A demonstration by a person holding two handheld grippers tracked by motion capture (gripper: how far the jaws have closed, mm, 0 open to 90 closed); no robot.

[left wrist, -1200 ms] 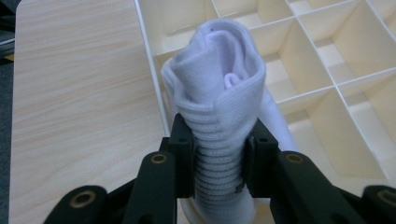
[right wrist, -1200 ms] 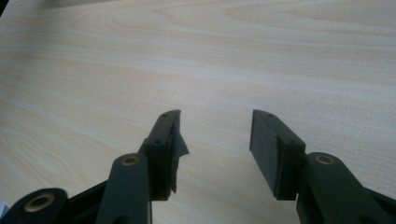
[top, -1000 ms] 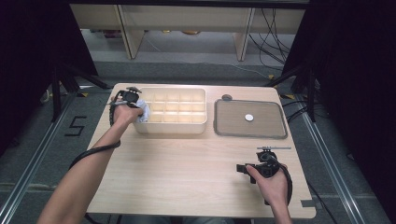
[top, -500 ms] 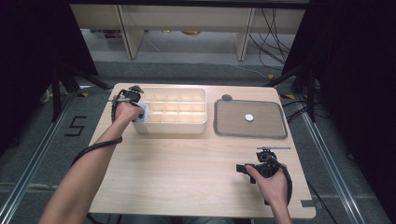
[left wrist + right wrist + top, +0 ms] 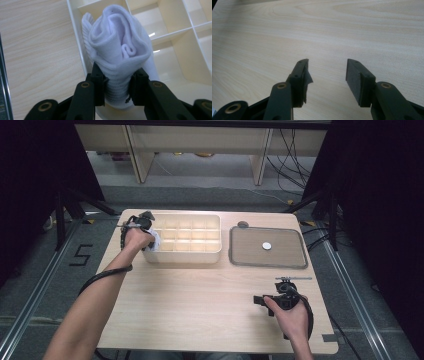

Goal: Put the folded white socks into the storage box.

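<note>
A rolled white sock (image 5: 117, 50) is pinched between the jaws of my left gripper (image 5: 117, 86), which is shut on it. In the high view the left gripper (image 5: 148, 236) holds the sock (image 5: 154, 240) over the near left corner of the cream compartment box (image 5: 183, 240). The sock's top flares out above the box's left wall (image 5: 76, 42) and an empty cell. My right gripper (image 5: 327, 75) stands open over bare wood, nothing between its pads. It rests at the table's front right, right gripper (image 5: 259, 299) pointing left.
A grey tray (image 5: 240, 249) lies right of the box with a small white disc (image 5: 267, 246) on it. A small dark round object (image 5: 243, 224) sits behind the tray's left corner. Light wood table (image 5: 200, 300) is bare between the hands.
</note>
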